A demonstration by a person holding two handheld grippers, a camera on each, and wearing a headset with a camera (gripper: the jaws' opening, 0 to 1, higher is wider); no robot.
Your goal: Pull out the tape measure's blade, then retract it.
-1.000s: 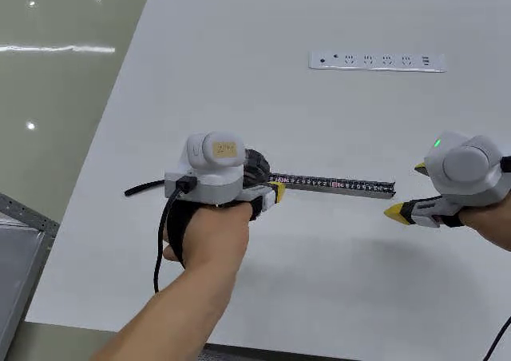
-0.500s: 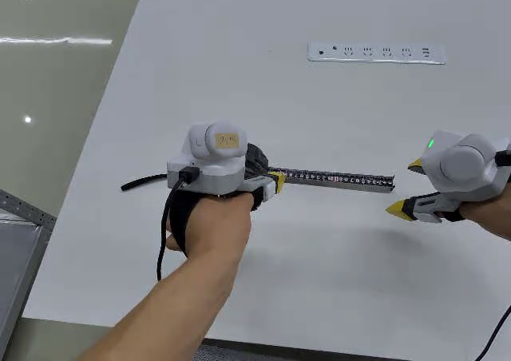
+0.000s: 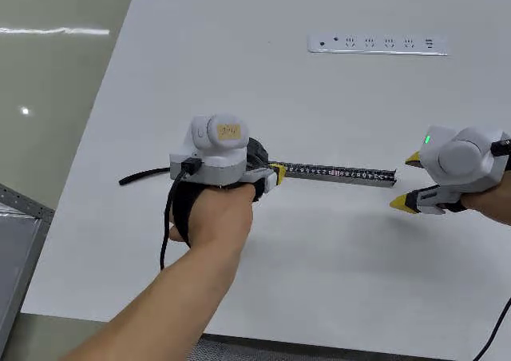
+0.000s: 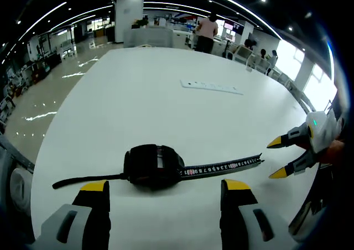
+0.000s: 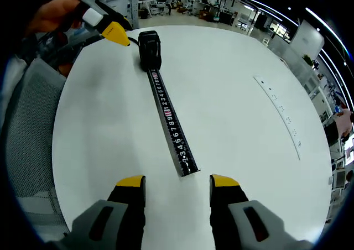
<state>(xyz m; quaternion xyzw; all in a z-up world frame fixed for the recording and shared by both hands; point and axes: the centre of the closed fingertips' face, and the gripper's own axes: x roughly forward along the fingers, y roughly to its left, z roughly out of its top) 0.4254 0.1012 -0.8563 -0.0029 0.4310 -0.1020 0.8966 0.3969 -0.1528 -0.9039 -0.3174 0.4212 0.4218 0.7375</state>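
On the white workbench [image 3: 239, 73] the tape measure's black case [image 4: 152, 164] lies flat, its blade [image 5: 168, 117] stretched out toward my right gripper [image 5: 178, 181]. My left gripper [image 4: 166, 186] sits just behind the case, jaws wide apart, touching nothing. The right gripper's jaws also stand apart, with the blade tip just ahead of their gap. A power strip [image 3: 377, 44] lies farther back.

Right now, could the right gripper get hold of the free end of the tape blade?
Probably yes. The right gripper has its jaws open, and the blade's free end lies flat on the white table just ahead of them, with nothing in between.
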